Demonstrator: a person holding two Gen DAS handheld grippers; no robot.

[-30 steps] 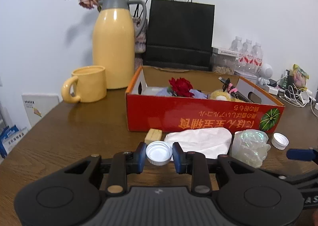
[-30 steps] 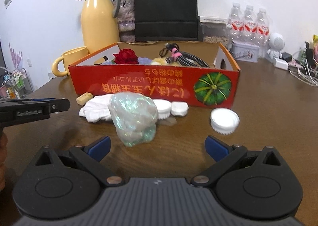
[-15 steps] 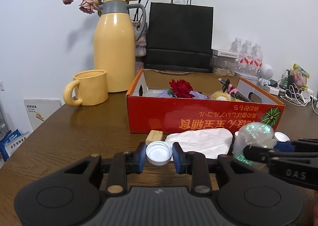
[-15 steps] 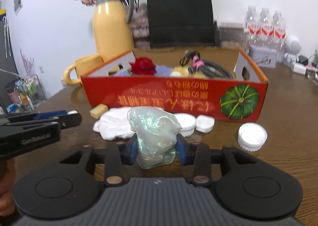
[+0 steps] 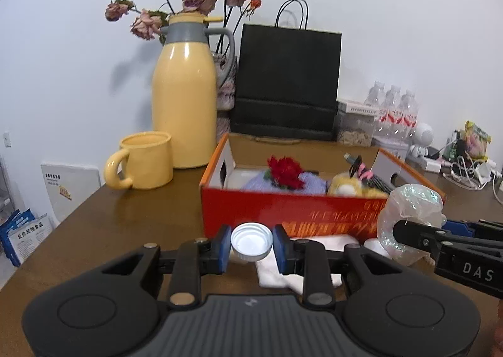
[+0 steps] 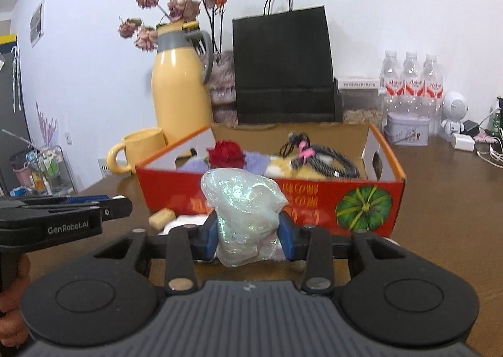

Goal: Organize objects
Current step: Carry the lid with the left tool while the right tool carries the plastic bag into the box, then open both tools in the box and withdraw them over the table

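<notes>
My left gripper (image 5: pixel 251 245) is shut on a white bottle cap (image 5: pixel 251 239) and holds it above the table, in front of the red cardboard box (image 5: pixel 283 212). My right gripper (image 6: pixel 248 236) is shut on a crumpled iridescent plastic wrap (image 6: pixel 243 209), lifted just before the box (image 6: pixel 314 209). The wrap also shows in the left wrist view (image 5: pixel 408 215). The box holds a red rose (image 6: pixel 226 154), a purple cloth, a yellow soft thing and a black cable (image 6: pixel 320 159). A white cloth (image 5: pixel 298 266) lies on the table below my left gripper.
A yellow jug (image 5: pixel 185 108) with dried roses and a yellow mug (image 5: pixel 144 160) stand left of the box. A black paper bag (image 5: pixel 287 83) stands behind it. Water bottles (image 6: pixel 411 83), a tin and chargers sit at the right. A small tan block (image 6: pixel 162 217) lies by the box.
My right gripper closed on the plastic wrap and lifted it off the table. My left gripper rose with the cap, so I now see into the box.
</notes>
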